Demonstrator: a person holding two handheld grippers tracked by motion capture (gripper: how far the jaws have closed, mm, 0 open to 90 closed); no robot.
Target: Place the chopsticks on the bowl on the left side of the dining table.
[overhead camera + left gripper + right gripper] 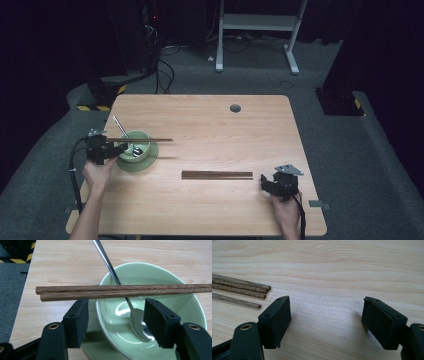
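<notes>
Left gripper view: the left gripper is seen with its jaws standing wide and nothing pressed between the pads; the near rim of the green bowl lies between and just below them. A pair of chopsticks is laid level across the bowl's rim, just beyond the jaw tips and apparently not touched, though contact at the left pad cannot be ruled out from this angle. A spoon rests in the bowl, its handle passing under the chopsticks and out over the far rim. The step in hand is judged to be the setting of the pair on the bowl, with release seemingly made; a clean withdrawal without nudging the sticks would be called for next. In the high view the bowl is seen on a saucer at the table's left. The right gripper is held wide and empty just above the table, and further chopsticks lie near its left jaw.
</notes>
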